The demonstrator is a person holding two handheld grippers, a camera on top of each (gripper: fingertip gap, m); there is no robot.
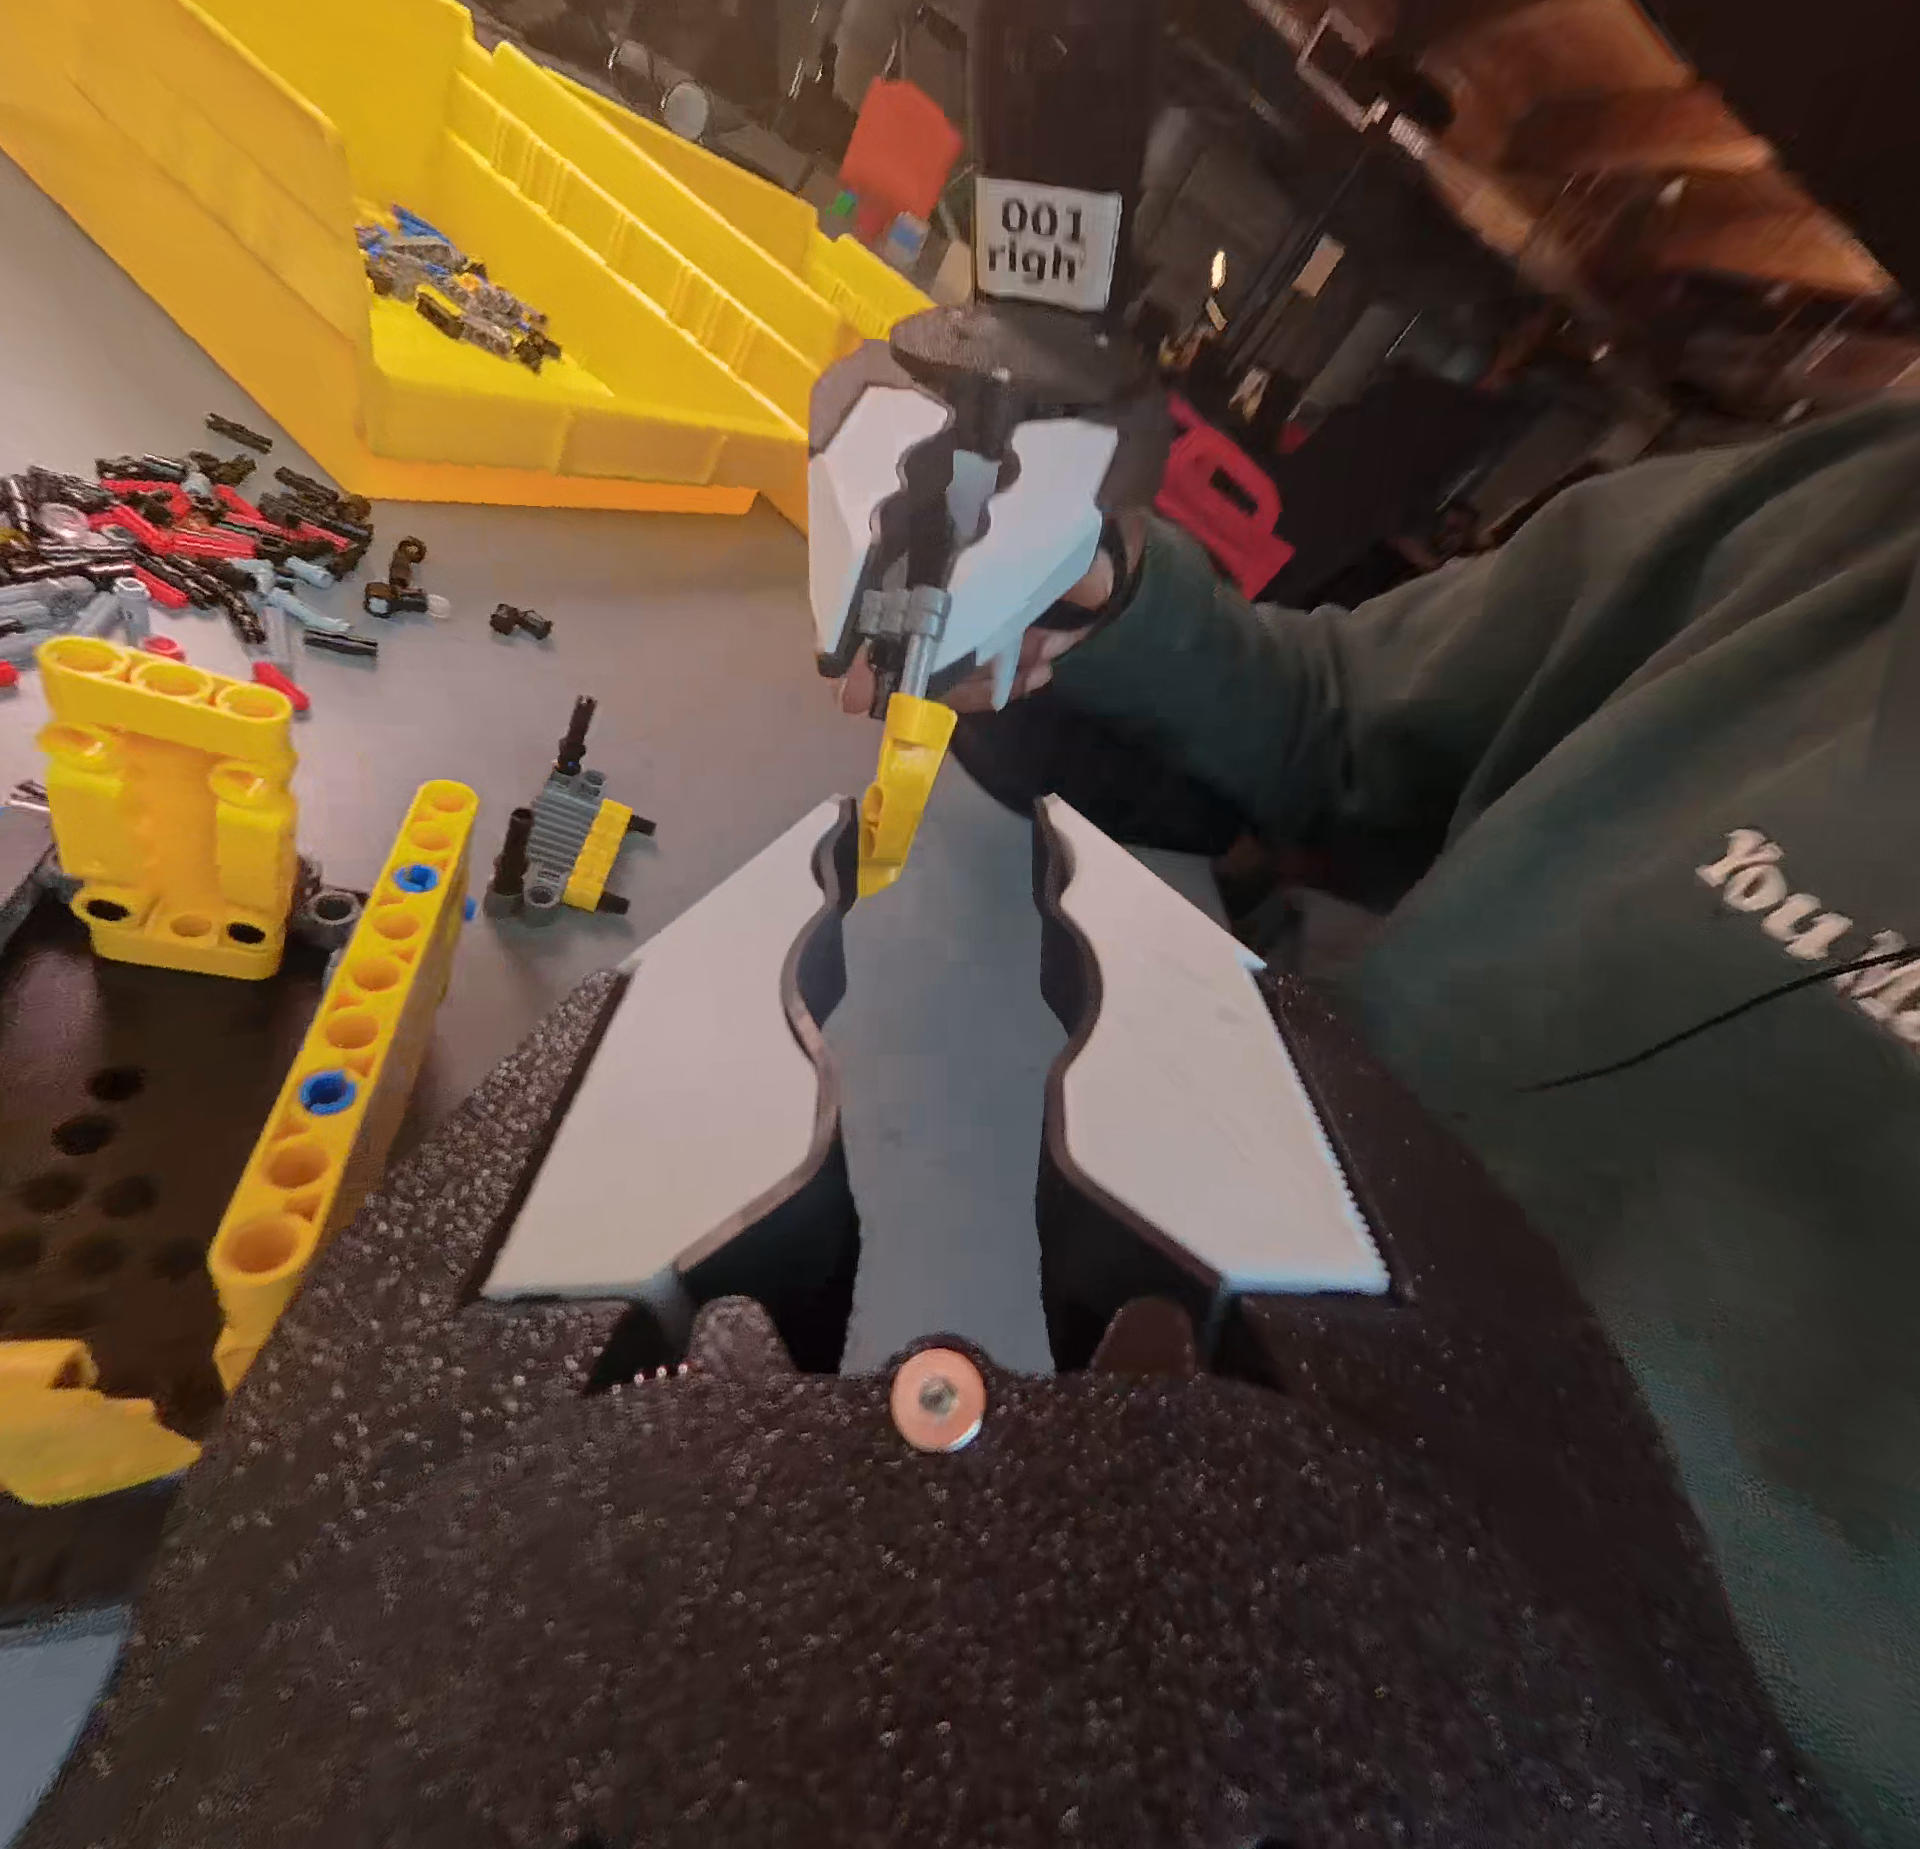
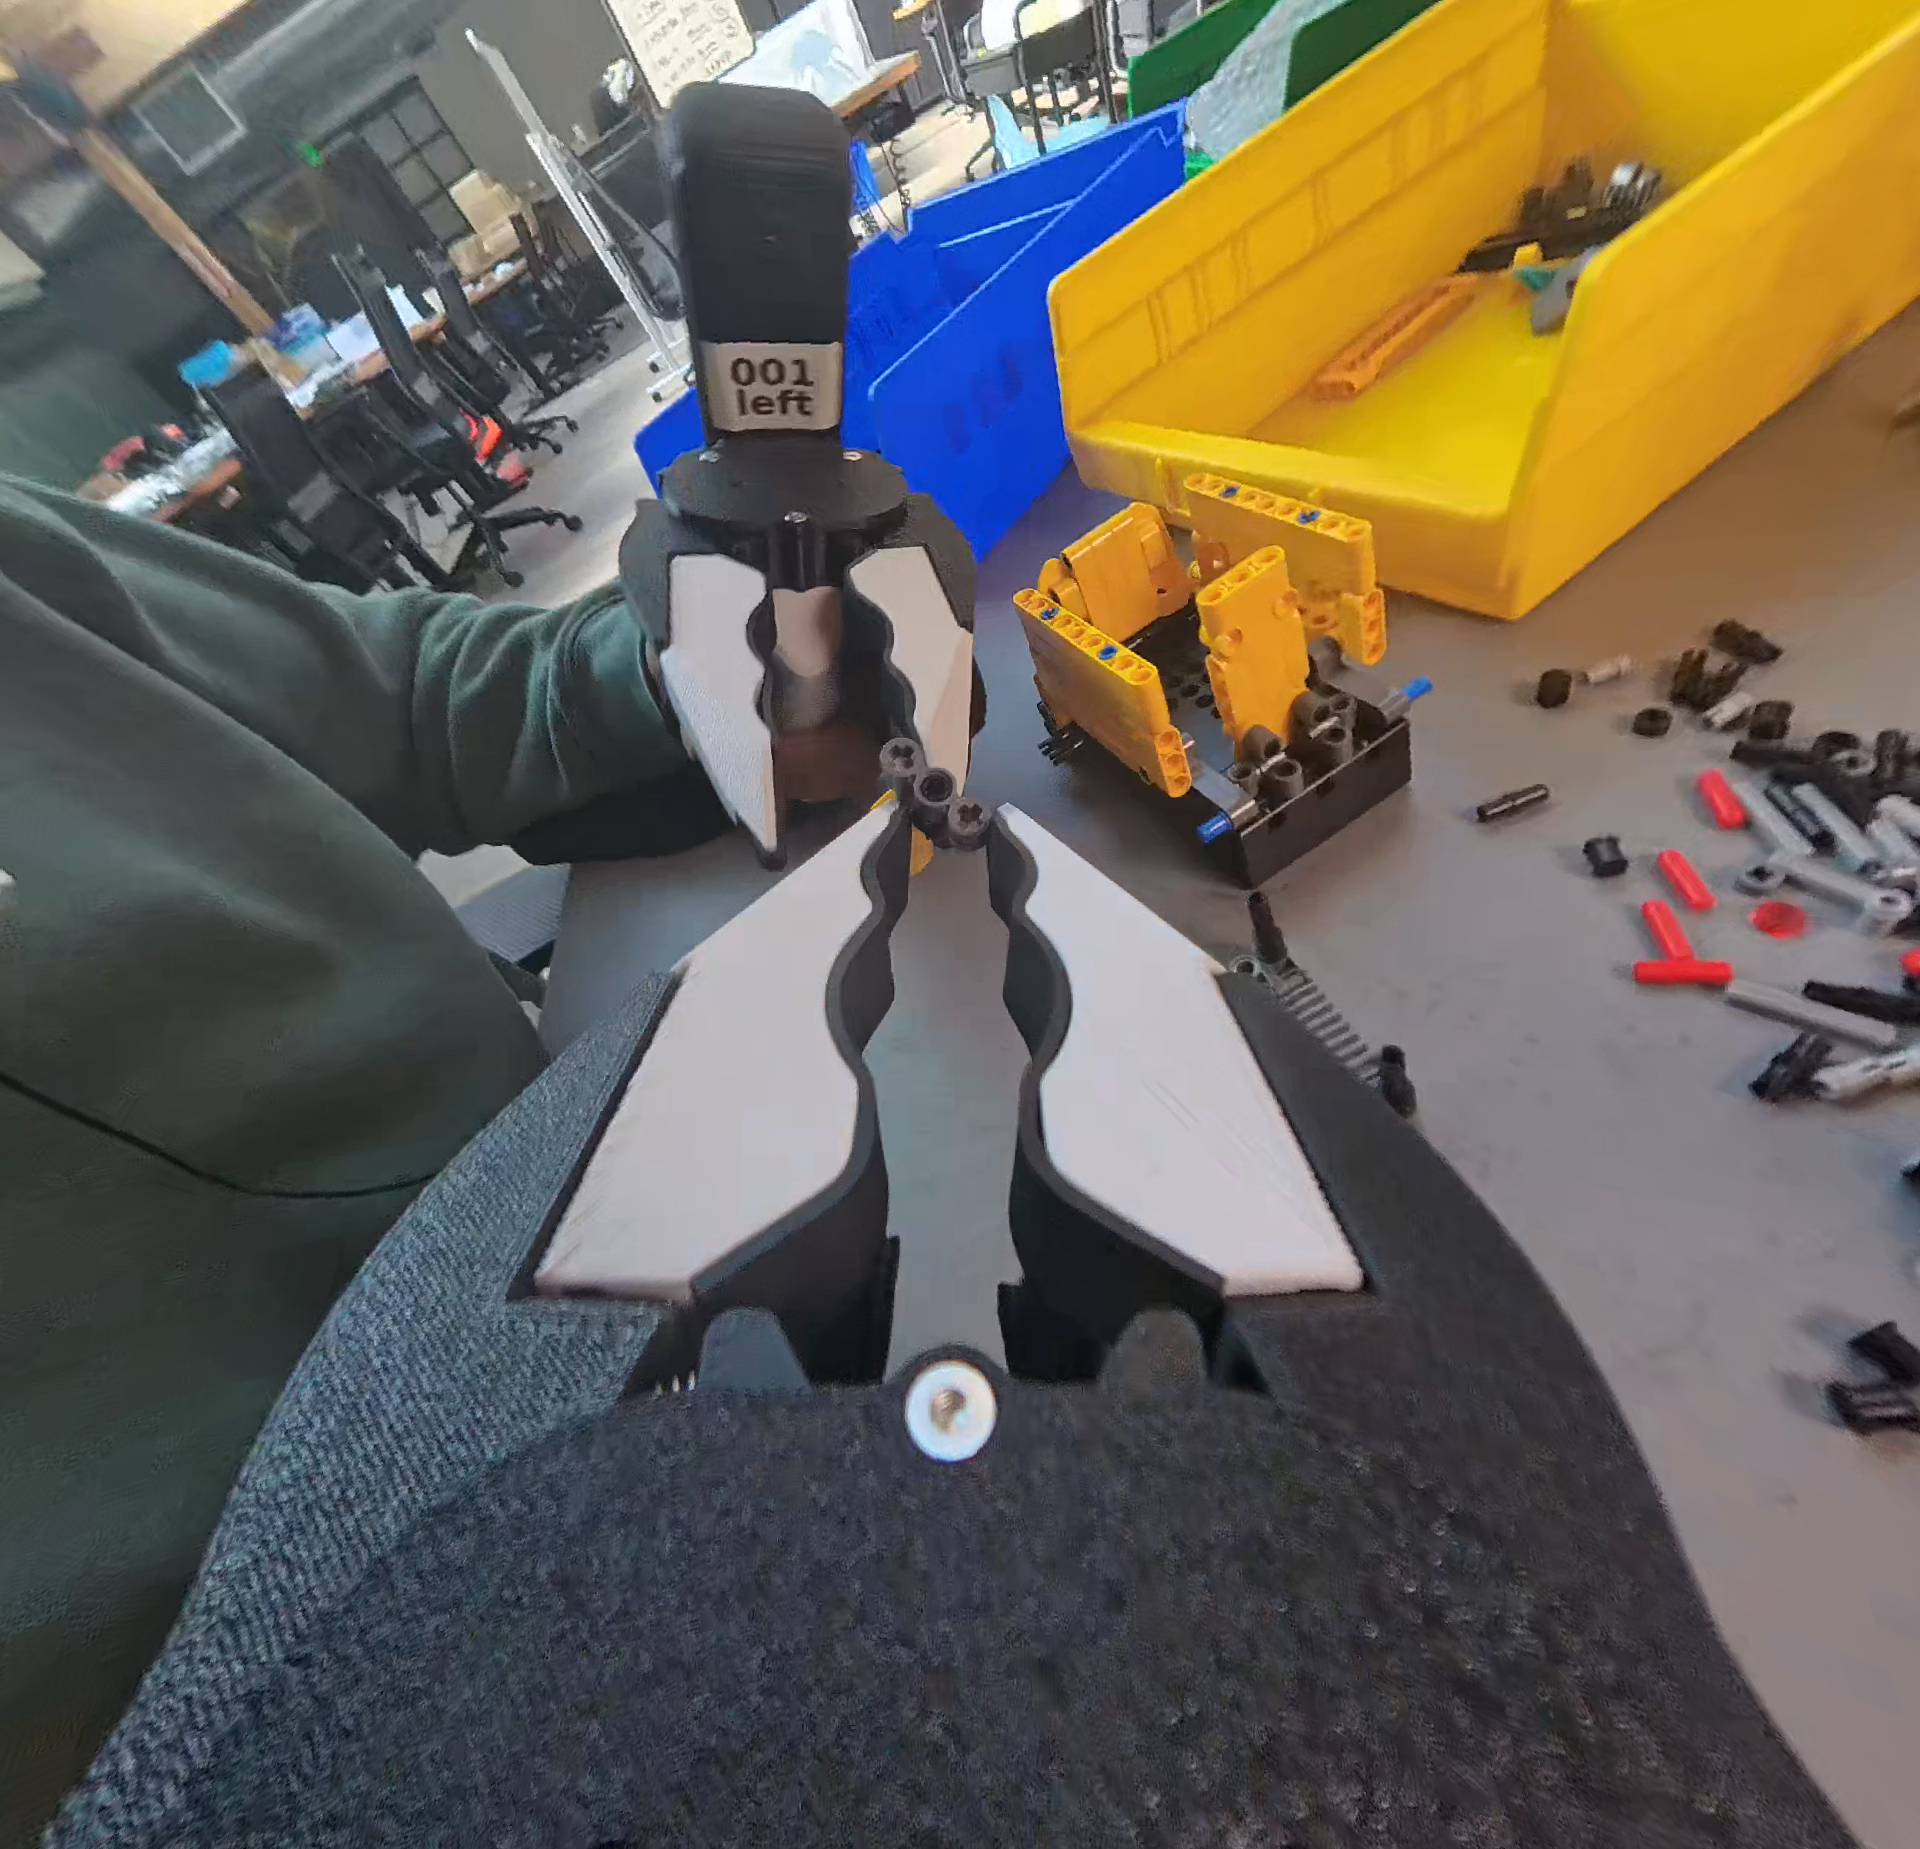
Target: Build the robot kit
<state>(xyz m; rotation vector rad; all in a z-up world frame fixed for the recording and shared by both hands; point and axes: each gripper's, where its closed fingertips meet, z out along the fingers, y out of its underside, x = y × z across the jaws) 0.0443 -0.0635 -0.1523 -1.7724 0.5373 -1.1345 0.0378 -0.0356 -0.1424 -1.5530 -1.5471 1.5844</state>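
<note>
Left hand-held gripper (image 1: 940, 843): fingers apart, holding nothing, left tip beside the yellow piece (image 1: 896, 812).
Right hand-held gripper (image 2: 940, 828): clamped on the grey connector (image 2: 935, 797) carrying that yellow piece.

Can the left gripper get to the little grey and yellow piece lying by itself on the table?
Probably yes. The left gripper is open and holds nothing, and the grey and yellow piece lies on bare table, off to its side with nothing between them. The long yellow beam lies beside it, not touching.

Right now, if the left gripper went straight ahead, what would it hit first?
Probably the yellow piece that the right gripper holds, just off its fingertips; the left gripper is open. Depth is unclear.
</note>
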